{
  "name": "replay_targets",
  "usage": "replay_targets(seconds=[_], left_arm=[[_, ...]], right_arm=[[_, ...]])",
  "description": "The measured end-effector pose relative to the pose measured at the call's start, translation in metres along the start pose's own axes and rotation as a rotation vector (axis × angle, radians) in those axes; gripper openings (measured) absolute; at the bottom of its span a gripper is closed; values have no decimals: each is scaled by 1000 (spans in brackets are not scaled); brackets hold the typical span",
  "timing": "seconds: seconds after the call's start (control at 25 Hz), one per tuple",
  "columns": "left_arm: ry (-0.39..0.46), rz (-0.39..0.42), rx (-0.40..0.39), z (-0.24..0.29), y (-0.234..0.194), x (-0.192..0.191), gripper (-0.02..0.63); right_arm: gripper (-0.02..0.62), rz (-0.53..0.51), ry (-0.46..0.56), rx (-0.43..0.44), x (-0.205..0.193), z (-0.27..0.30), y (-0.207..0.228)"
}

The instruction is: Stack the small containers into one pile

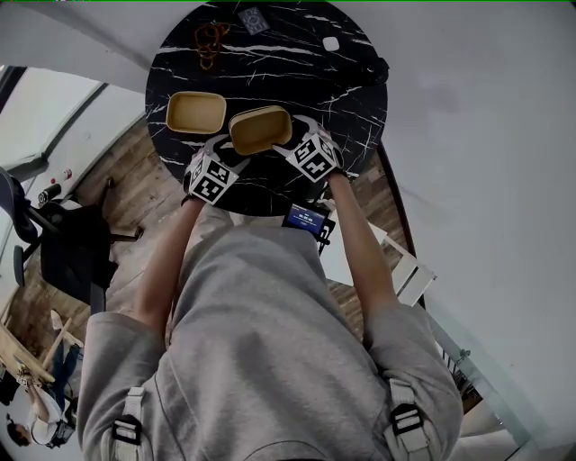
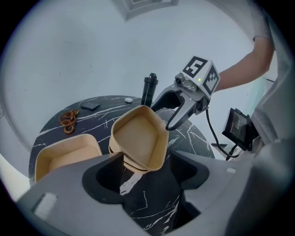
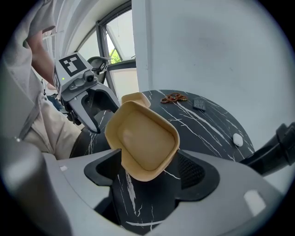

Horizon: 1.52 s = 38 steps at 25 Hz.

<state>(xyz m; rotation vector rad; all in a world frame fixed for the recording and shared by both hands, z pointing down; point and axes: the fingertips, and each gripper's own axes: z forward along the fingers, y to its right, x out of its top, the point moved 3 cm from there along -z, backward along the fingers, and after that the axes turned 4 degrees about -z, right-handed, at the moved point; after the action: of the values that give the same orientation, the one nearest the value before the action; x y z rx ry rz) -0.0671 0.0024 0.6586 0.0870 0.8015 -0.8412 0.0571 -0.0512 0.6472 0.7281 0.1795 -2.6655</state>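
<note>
A tan container (image 1: pixel 261 129) (image 2: pixel 138 138) (image 3: pixel 144 138) hangs tilted over the near part of the round black marble table (image 1: pixel 351 108). My left gripper (image 1: pixel 232 151) (image 2: pixel 143 161) holds its near-left end, with the jaws wide and the pads against its sides. My right gripper (image 1: pixel 293 144) (image 3: pixel 150 163) clamps the near-right end in the same way. Each gripper shows in the other's view: the right gripper (image 2: pixel 173 113) and the left gripper (image 3: pixel 94 115). A second tan container (image 1: pixel 195 112) (image 2: pixel 64 154) lies flat on the table to the left.
At the table's far side lie a string of brown beads (image 1: pixel 211 40), a dark card (image 1: pixel 254 18), a small white object (image 1: pixel 331 43) and a black cylinder (image 1: pixel 373 67) (image 2: pixel 149 90). A small lit screen (image 1: pixel 308 216) hangs at the near edge. A dark chair (image 1: pixel 67 243) stands left.
</note>
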Motion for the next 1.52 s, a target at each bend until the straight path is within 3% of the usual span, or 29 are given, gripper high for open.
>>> replay_targets(seconds=[0.36, 0.6, 0.8, 0.96, 1.32, 1.52], left_arm=[[-2, -7, -1, -2, 0, -2, 304], [85, 37, 78, -23, -11, 20, 304], [70, 26, 63, -20, -19, 24, 304], [110, 22, 51, -33, -15, 33, 304], [64, -39, 7, -26, -3, 15, 304], [-13, -56, -19, -16, -2, 1, 304]], right_arm=[[393, 13, -17, 15, -5, 4, -4], [388, -5, 103, -33, 15, -11, 2], [385, -1, 116, -37, 22, -12, 7], [380, -3, 115, -45, 28, -29, 1], [377, 23, 6, 26, 3, -19, -22], [377, 33, -32, 37, -2, -8, -21]])
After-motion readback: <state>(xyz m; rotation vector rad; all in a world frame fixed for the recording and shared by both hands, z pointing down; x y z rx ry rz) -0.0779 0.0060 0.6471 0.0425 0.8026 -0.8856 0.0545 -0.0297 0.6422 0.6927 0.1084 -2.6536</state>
